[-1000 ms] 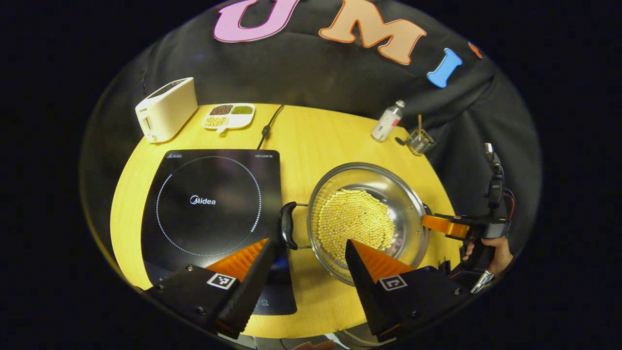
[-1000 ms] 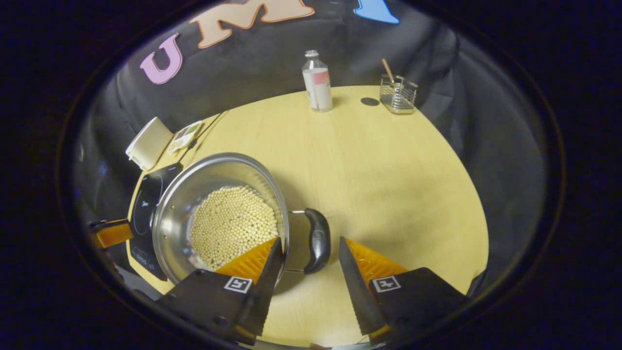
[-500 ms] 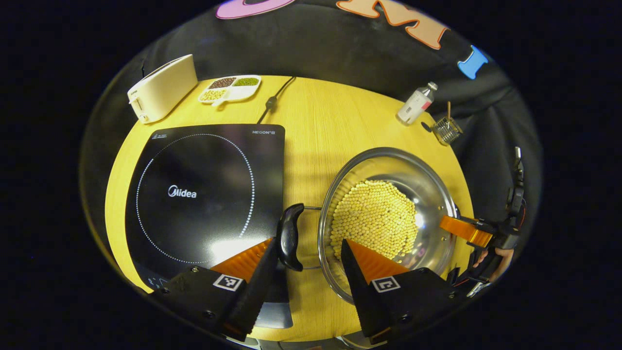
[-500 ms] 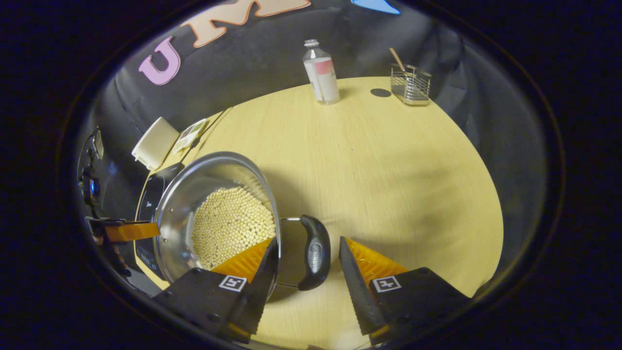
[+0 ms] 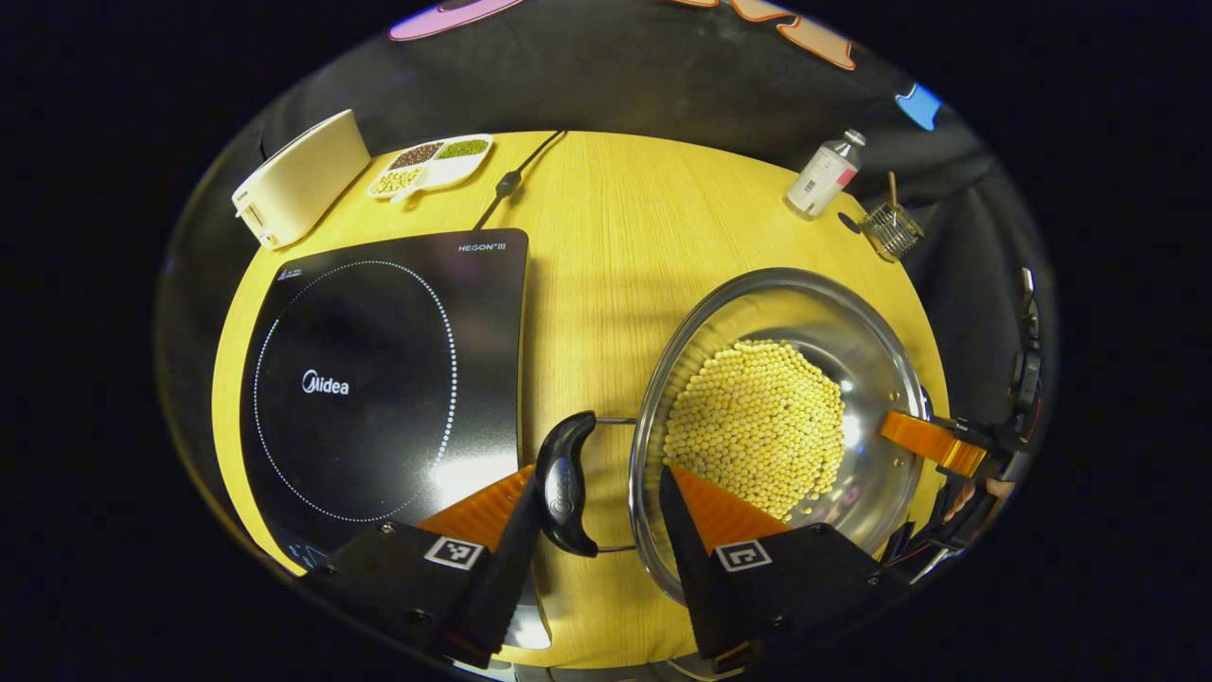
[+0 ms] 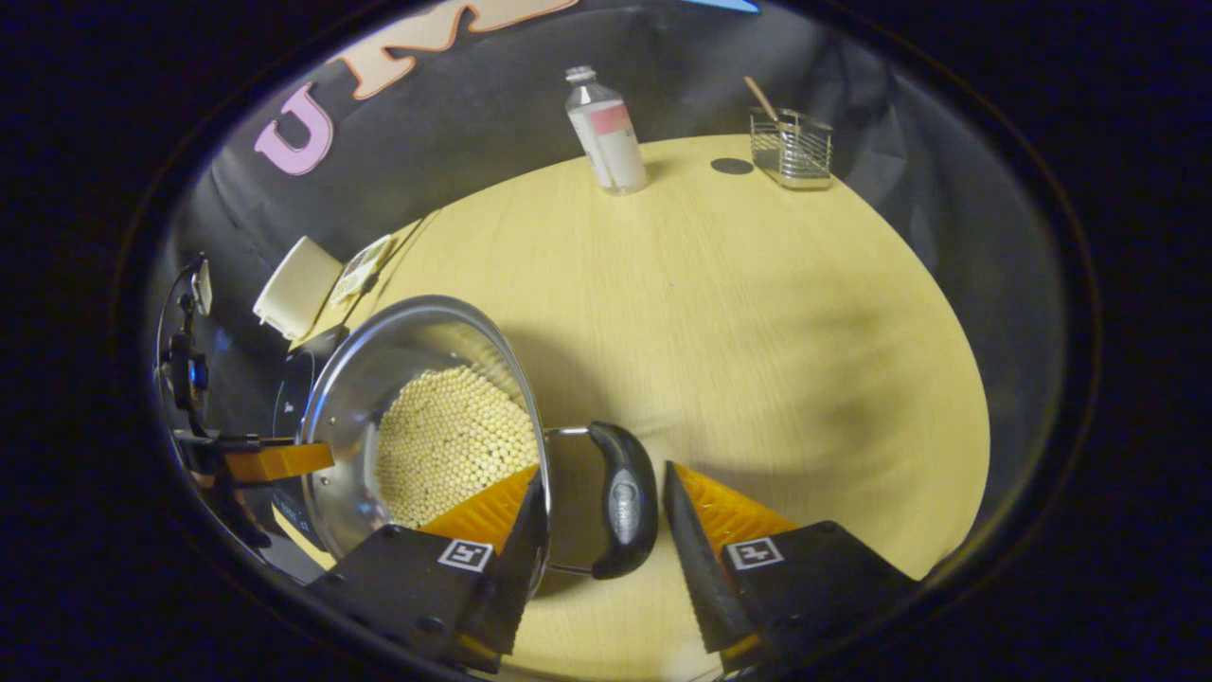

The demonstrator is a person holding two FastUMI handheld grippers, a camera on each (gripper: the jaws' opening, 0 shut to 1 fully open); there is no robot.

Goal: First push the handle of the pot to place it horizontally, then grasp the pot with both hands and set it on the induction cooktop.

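Your left claw [image 5: 597, 516] and right claw [image 6: 601, 526] both stand apart, each straddling 1 black handle [image 5: 565, 483] of the pot [image 5: 781, 436], right of the cooktop [image 5: 379, 369].

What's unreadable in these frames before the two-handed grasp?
- Cooktop controls, left gripper view: hidden behind the left gripper.
- Cooktop, right gripper view: mostly behind the pot.
- Pot's near rim, both views: covered by a finger.
- Tray contents: too small.
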